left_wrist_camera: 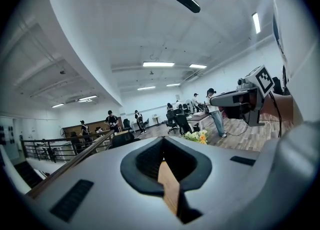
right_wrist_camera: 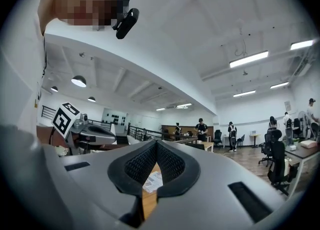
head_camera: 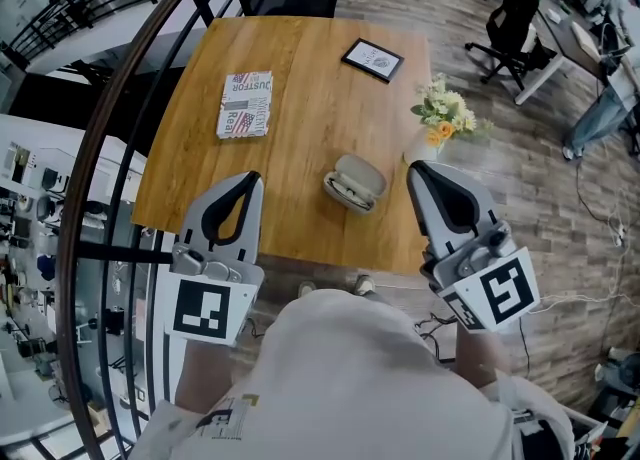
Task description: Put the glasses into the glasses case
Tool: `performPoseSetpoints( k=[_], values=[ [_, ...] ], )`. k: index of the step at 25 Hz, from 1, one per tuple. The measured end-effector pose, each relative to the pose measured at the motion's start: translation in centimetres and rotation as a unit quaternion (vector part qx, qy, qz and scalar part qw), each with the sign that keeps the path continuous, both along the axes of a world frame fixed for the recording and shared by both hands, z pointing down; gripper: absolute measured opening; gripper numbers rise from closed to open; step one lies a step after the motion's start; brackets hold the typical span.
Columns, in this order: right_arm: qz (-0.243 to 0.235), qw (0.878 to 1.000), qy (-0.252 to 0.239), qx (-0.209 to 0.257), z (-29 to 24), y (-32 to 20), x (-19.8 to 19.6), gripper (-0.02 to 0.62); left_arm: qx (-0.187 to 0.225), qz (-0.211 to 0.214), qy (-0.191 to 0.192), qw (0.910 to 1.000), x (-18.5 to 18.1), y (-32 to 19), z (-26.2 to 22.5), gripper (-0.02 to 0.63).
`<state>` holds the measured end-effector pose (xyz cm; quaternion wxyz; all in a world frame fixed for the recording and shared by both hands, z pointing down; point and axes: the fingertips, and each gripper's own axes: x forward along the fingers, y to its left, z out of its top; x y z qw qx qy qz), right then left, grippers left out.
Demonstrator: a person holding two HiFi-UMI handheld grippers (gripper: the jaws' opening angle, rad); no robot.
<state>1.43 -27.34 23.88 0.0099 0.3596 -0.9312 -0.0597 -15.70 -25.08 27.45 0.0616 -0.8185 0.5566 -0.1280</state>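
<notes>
My bench is a square wooden top, seen from above. My left gripper hangs over its near edge towards the left corner, jaws clenched on nothing. My right gripper hangs over the near right corner, jaws likewise clenched and empty. A book lies flat near the left edge. Flowers stand at the right edge. A framed card lies near the far edge. The case lies open near the near edge, between my grippers; something pale is inside, but I cannot tell whether it is the glasses.
</notes>
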Motion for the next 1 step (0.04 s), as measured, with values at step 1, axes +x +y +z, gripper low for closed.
performPoseSetpoints(
  k=[1],
  values=[
    [0.003,1.000,0.004,0.002,0.03,-0.15,0.08,0.026,0.000,0.000,0.002,1.0000,-0.10,-0.06,0.00,0.017]
  ],
)
